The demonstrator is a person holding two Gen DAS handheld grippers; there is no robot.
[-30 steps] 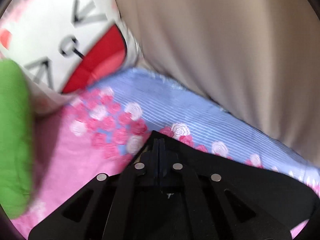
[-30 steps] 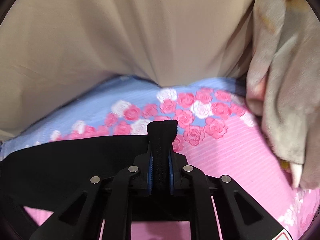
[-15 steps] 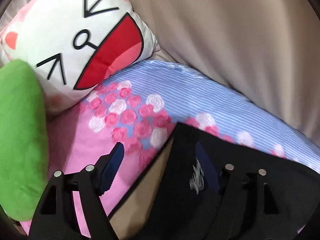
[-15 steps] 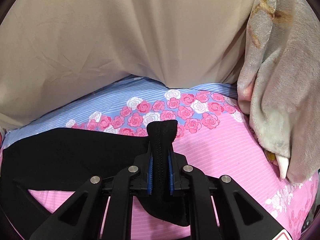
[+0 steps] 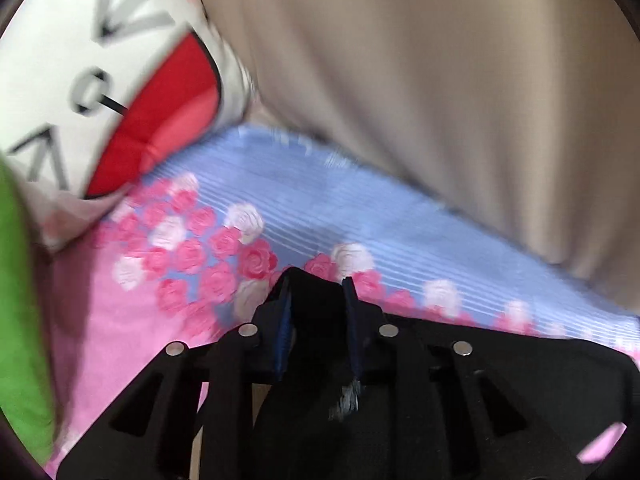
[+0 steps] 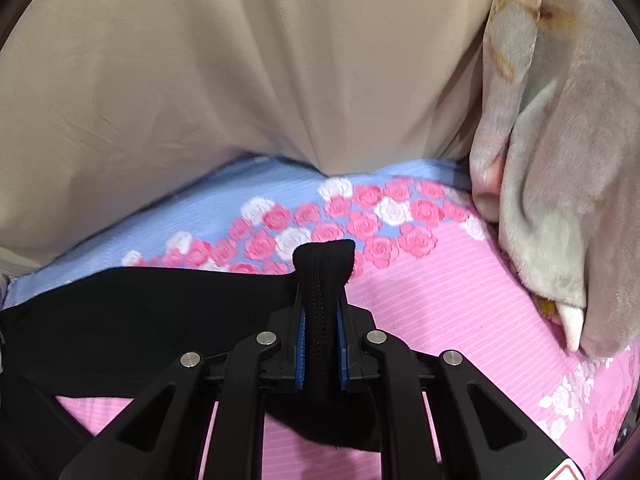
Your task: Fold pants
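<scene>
The black pants lie on a pink and blue rose-print bedsheet. My right gripper is shut on a bunched edge of the pants, which sticks up between the blue pads. In the left wrist view my left gripper has closed most of the way around a corner of the pants; the fabric fills the narrow gap between the pads. The view is blurred by motion.
A white cartoon-face pillow and a green cushion lie to the left. A beige curtain hangs behind the bed. A grey plush blanket hangs at the right.
My left gripper, shut a second ago, opened wide half a second ago and has now closed again on the pants corner. The right gripper keeps its hold and has shifted slightly.
</scene>
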